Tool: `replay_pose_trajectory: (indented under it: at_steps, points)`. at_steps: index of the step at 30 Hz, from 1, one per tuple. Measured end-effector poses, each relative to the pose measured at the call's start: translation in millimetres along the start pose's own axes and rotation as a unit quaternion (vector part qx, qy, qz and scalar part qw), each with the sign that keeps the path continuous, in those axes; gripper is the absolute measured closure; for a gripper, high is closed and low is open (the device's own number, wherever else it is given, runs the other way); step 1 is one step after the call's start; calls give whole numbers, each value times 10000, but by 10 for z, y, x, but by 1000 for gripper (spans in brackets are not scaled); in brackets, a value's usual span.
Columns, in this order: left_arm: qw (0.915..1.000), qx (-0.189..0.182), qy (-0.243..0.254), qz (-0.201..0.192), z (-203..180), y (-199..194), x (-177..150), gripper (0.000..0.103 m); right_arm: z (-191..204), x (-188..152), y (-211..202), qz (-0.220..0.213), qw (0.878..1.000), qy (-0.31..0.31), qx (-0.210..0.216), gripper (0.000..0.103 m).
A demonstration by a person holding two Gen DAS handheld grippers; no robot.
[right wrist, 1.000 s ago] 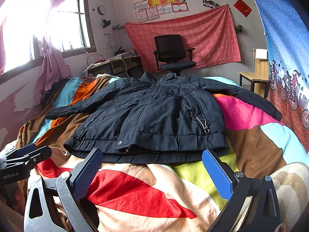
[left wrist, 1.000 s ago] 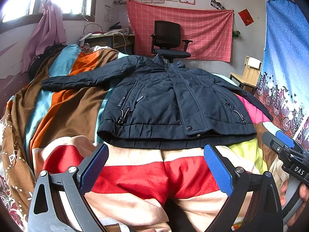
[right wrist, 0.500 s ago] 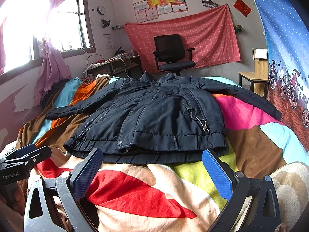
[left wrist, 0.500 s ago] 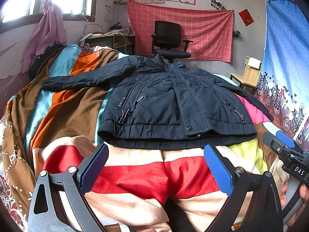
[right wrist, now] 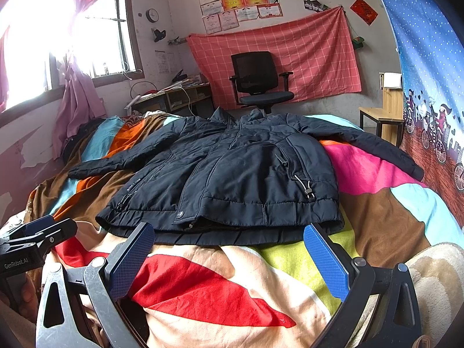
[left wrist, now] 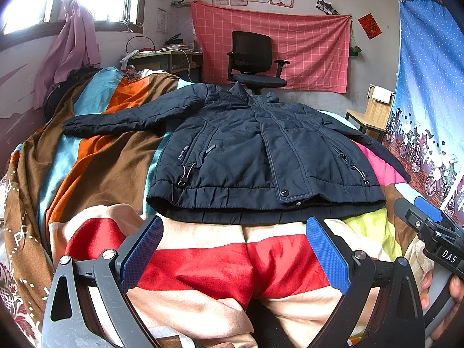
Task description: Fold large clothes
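A dark navy padded jacket (left wrist: 261, 156) lies flat, front up and closed, on a bed with both sleeves spread out to the sides; it also shows in the right wrist view (right wrist: 232, 174). My left gripper (left wrist: 235, 249) is open and empty, held just short of the jacket's hem. My right gripper (right wrist: 229, 252) is open and empty too, just short of the hem and further right. The right gripper's body shows at the right edge of the left wrist view (left wrist: 429, 232).
A striped multicolour blanket (left wrist: 95, 156) covers the bed. A black office chair (left wrist: 255, 66) stands beyond the bed's far end, a desk (left wrist: 162, 61) at the back left, a wooden chair (left wrist: 374, 110) at the right, and a blue curtain (left wrist: 429, 87) along the right side.
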State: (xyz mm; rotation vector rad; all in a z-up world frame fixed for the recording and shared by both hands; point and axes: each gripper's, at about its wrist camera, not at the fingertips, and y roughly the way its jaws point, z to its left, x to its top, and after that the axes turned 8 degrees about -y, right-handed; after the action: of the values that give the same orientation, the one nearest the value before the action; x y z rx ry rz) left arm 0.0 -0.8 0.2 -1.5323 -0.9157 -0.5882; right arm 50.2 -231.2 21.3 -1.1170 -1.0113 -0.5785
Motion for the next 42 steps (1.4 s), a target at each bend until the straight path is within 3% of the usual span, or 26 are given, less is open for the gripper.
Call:
replay_pose_trajectory:
  at_steps: [17, 25, 30, 38, 42]
  points:
    - [10000, 14, -3, -4, 0, -1, -1, 6, -7, 2, -1, 7, 10000, 8, 9, 0]
    - [9996, 288, -44, 14, 103, -2, 101, 6, 4, -16, 14, 118, 9998, 89, -166, 0]
    - [9988, 483, -1, 106, 80, 70, 261, 6, -86, 76, 21, 256, 9992, 247, -173, 0]
    - [9984, 279, -129, 473, 20, 208, 760, 6, -346, 312, 47, 316, 9978, 478, -323, 0]
    - [9970, 86, -124, 759, -72, 303, 1042, 6, -641, 524, 120, 285, 9962, 818, -83, 0]
